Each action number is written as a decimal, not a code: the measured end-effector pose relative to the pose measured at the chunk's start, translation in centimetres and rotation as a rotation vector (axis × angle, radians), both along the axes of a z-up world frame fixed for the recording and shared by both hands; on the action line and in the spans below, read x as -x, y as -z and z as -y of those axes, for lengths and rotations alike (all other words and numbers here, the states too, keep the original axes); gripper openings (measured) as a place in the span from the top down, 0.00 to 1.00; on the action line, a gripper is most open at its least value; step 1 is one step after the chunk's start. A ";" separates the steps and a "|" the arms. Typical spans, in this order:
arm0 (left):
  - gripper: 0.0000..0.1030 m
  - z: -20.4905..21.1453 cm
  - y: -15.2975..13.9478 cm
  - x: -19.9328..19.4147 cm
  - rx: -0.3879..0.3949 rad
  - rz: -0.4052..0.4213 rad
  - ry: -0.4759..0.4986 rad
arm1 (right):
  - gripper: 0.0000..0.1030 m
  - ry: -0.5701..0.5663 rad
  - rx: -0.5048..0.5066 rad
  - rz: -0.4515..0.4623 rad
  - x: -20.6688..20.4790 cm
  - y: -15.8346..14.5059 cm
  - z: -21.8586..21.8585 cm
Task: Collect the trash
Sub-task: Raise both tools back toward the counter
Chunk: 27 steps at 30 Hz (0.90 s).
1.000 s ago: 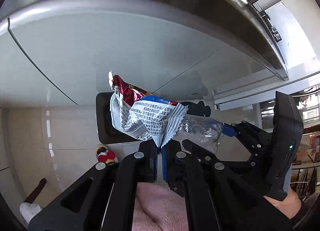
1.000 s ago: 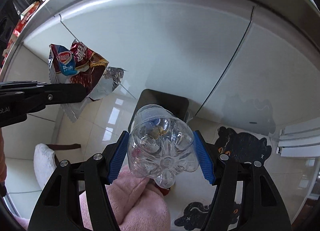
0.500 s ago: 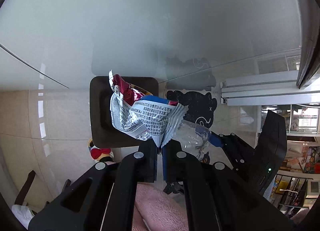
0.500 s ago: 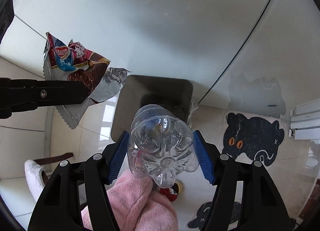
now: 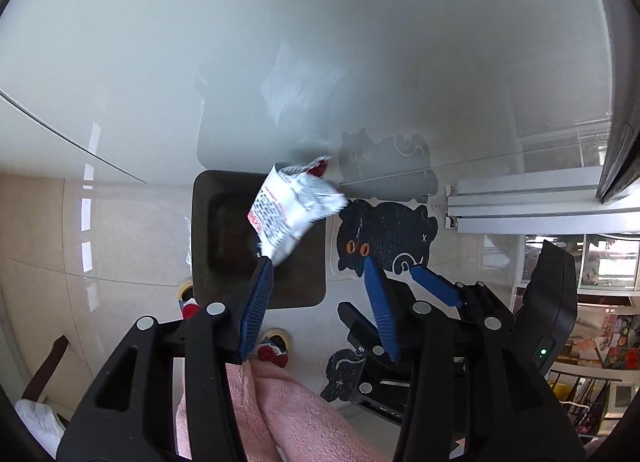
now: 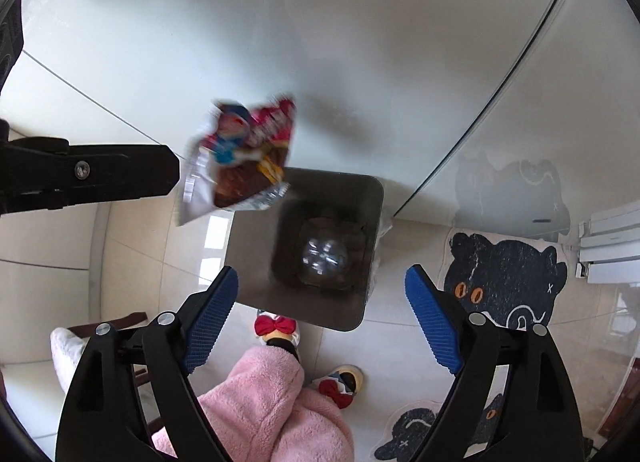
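1. Over the dark bin (image 6: 360,190) on the floor, both grippers have just let go at once. The right gripper (image 6: 322,318) had the clear bottle (image 6: 325,258) clamped half a second back; now its blue fingers (image 6: 210,320) are spread wide with nothing between them, and the bottle is down inside the bin.
2. Same story on the left gripper (image 5: 320,290): the fingers have just been opening, and the snack wrapper (image 5: 294,208) is blurred and looks like it's falling, its lower corner still right at the tip of the left finger (image 5: 256,302) – can't tell if it's still touching.
3. So I'd say this round of trash is basically done; only the wrapper still has to land. From the right wrist view it hangs at about 10 o'clock off the bin's mouth, overlapping the rim, so it might clip the edge.
4. Orientation: the bottle stands on end, base up toward the camera, long axis straight down into the bin. The wrapper's long axis runs 7 to 1 o'clock in the left view.
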<state>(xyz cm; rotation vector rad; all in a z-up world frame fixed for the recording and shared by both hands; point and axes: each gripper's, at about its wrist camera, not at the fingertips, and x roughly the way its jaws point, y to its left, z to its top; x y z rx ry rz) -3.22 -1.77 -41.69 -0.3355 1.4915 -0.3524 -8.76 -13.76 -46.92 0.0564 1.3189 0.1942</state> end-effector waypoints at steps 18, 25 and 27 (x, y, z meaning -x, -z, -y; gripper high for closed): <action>0.13 -2.4 -10.4 4.2 -0.078 0.200 -0.039 | 0.03 0.053 -0.042 0.117 3.2 -11.9 4.8; 0.08 -4.1 -18.2 5.3 -0.160 0.415 -0.047 | 0.03 0.119 -0.094 0.220 3.3 -20.3 8.7; 0.08 -4.9 -19.9 4.9 -0.177 0.449 -0.061 | 0.03 0.142 -0.104 0.247 3.0 -22.3 9.6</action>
